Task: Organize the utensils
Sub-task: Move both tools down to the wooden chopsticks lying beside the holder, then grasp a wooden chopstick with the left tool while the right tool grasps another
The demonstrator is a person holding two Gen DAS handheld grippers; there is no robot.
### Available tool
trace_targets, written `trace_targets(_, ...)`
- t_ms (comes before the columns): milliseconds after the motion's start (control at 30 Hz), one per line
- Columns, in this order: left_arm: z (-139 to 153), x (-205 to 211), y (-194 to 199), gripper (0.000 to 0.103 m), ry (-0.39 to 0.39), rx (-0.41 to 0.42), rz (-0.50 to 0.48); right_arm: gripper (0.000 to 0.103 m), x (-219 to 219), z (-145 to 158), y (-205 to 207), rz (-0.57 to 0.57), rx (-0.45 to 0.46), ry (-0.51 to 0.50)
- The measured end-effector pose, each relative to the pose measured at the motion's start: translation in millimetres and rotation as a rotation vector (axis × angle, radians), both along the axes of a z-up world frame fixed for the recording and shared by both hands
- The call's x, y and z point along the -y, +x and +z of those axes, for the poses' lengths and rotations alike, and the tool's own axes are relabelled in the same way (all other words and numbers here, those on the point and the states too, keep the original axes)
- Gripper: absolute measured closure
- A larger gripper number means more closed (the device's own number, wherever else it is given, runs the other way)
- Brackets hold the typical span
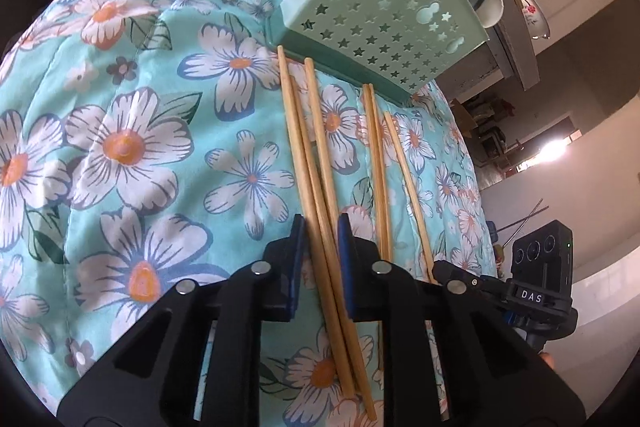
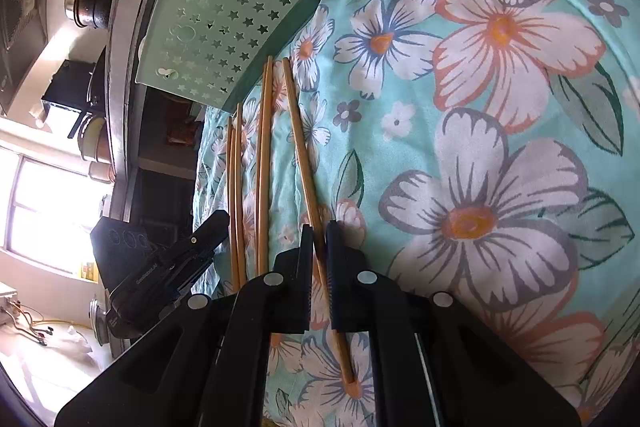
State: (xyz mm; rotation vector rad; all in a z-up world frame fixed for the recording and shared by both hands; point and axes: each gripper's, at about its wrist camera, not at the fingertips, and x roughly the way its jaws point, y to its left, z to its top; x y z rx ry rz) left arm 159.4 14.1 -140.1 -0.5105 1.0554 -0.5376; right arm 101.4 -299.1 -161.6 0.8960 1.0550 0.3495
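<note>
Wooden chopsticks are being handled on a turquoise floral cloth, with a pale green star-perforated utensil holder lying tipped on its side at the far end of them. In the left wrist view, the left gripper is being held over a crossing pair of chopsticks, which is running from the holder's base back between the blue pads and on toward the near edge. The jaws are standing narrow around that pair, but small gaps are showing beside the sticks, so whether the pads are pressing cannot be told. Just right of this pair, further thin chopsticks are lying on the cloth, roughly parallel and apart from the left gripper's fingers. At the right edge of this view, the other tool's black body is being seen close by. In the right wrist view, the right gripper is being kept closed almost fully on a single chopstick, whose far tip is lying near the holder and whose near end is lying on the cloth beneath the tool. To its left, four more chopsticks are lying side by side, with the left gripper's black finger reaching beside them.
</note>
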Motion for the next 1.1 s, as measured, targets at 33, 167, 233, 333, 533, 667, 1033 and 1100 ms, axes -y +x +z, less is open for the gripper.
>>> trace_targets(33,-2.1,-2.2,1.2,0.092,-0.020,-0.011,0.006,0.096,-0.8,-0.1,0.2,-0.001,-0.001,0.004)
trace_targets(167,-6.0,-8.7,2.3,0.097,-0.078,-0.038,0.016,0.096,-1.5,-3.1,-1.4,-0.007,-0.003,0.012)
trace_targets(233,-4.7,-8.5,1.0,0.098,-0.080,-0.035,0.009,0.096,-3.3,-3.0,-1.2,-0.009,-0.002,0.004)
trace_targets(333,-1.7,-8.5,-2.5,0.098,-0.090,-0.025,0.007,0.096,-5.1,-1.3,-1.4,-0.011,0.001,-0.006)
trace_targets(533,9.0,-18.0,-14.6,0.098,-0.099,-0.002,0.019,0.096,-7.0,0.6,-0.9,-0.009,0.001,-0.015)
trace_targets(667,19.7,-28.8,-28.4,0.098,-0.068,0.013,0.056,0.096,-10.5,7.2,-1.1,-0.006,-0.008,-0.036)
trace_targets(1033,15.9,-37.6,-64.1,0.097,0.091,0.013,0.092,0.095,-11.3,19.7,-35.1,0.026,-0.015,-0.153)
trace_targets(1100,10.8,-38.2,-63.7,0.093,0.102,-0.005,0.084,0.095,-13.4,24.1,-35.6,0.043,-0.007,-0.188)
